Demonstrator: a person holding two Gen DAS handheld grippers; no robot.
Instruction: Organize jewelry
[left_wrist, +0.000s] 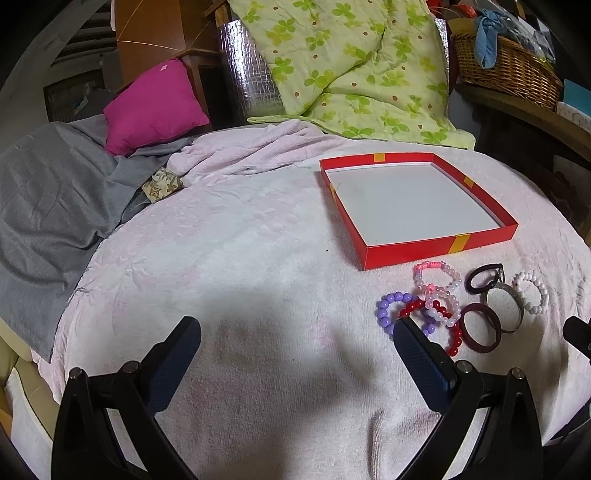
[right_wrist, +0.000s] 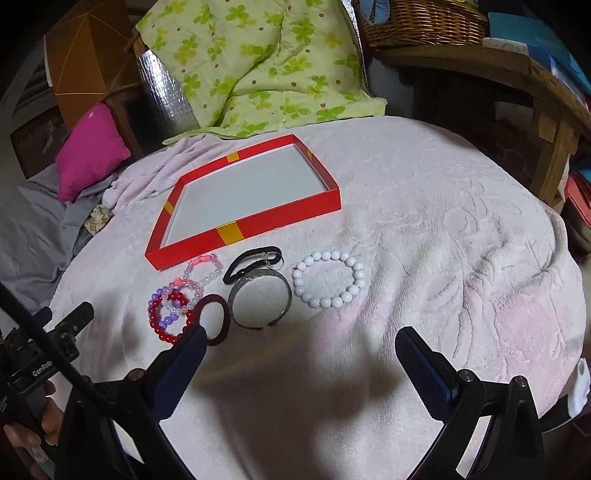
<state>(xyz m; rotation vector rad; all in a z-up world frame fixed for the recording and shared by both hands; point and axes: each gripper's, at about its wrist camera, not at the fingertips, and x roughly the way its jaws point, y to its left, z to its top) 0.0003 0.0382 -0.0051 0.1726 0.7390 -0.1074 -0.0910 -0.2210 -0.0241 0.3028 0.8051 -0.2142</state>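
A pale pink blanket (right_wrist: 424, 221) fills most of both views. On it, left of centre in the right wrist frame, lies a shallow red tray (right_wrist: 288, 218), its white floor bare. Just below its near wall cluster the bracelets: a metal bangle (right_wrist: 284, 295), white bead bracelet (right_wrist: 354, 291), maroon band (right_wrist: 221, 325), red bead bracelet (right_wrist: 159, 325). The left gripper (left_wrist: 297, 338) and right gripper (right_wrist: 301, 345) both gape wide, holding nothing.
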